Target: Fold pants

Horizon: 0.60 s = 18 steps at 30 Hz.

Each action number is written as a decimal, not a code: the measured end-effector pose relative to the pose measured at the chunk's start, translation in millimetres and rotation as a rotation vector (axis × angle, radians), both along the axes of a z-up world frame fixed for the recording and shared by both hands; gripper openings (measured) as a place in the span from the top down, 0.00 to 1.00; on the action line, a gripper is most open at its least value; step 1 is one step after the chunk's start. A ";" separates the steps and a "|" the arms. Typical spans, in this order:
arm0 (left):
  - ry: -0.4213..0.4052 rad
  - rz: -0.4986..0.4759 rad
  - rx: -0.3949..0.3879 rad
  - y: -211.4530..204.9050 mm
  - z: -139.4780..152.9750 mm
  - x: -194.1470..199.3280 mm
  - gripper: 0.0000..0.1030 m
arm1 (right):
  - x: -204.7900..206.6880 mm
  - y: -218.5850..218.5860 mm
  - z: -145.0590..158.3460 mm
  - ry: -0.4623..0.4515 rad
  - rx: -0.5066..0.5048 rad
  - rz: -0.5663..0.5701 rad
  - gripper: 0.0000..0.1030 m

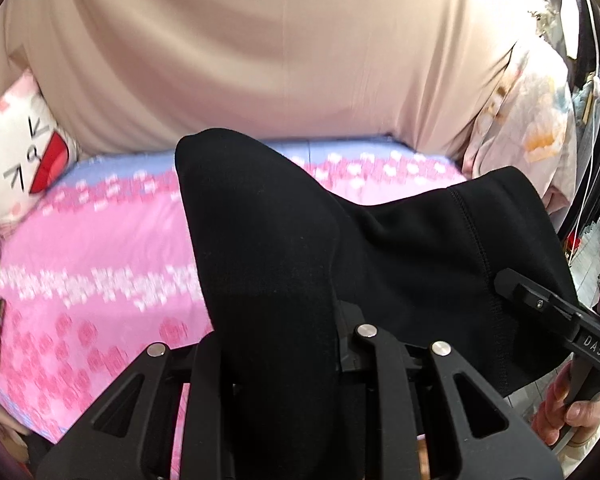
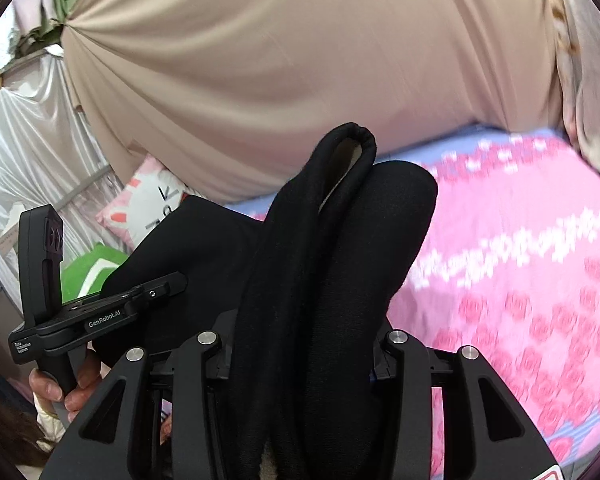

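While both grippers — left [image 1: 284, 360], right [image 2: 300, 360] — clamp the black pants [image 1: 340, 240], cloth hangs above the pink bed [image 1: 100, 248].

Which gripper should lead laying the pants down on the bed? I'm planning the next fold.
Probably the right gripper. It clamps a thick bunched end of the black pants, with open pink bedsheet beside it. The left gripper, also shut on the pants, has a pillow on its side.
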<state>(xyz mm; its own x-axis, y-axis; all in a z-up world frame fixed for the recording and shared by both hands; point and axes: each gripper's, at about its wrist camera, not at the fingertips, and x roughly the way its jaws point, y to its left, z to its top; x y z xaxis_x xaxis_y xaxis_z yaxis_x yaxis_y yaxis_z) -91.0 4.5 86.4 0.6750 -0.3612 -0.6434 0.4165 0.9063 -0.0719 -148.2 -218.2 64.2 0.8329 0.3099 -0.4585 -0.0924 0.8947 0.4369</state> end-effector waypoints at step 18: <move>-0.386 0.037 0.005 -24.4 114.6 44.7 0.79 | 59.2 -8.5 121.3 -0.318 -0.140 -0.012 0.60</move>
